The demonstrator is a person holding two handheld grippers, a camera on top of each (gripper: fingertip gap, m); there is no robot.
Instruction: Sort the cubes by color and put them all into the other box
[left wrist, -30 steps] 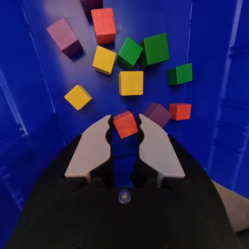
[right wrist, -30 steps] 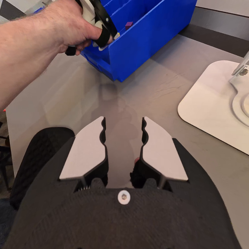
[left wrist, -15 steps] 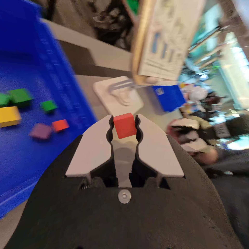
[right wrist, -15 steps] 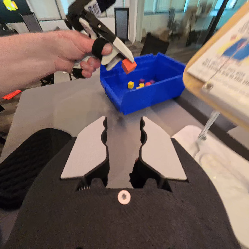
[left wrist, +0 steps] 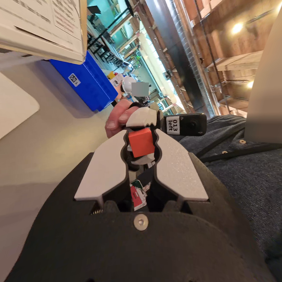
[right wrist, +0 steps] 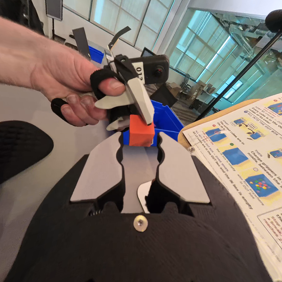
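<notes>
While the left gripper points toward the person, its jaws are closed on the red cube, both pads pressing the cube's sides. In the left wrist view, the right gripper stands at 12 o'clock from the cube, just beyond it, with a hand on it. A blue box rests on the surface at 10 o'clock.

In the right wrist view, the right gripper has its jaws open, with a gap on each side of the cube, which sits at their tips. The left gripper holds the cube from 12 o'clock. A second blue box lies behind the cube; an instruction sheet is at 3 o'clock.
</notes>
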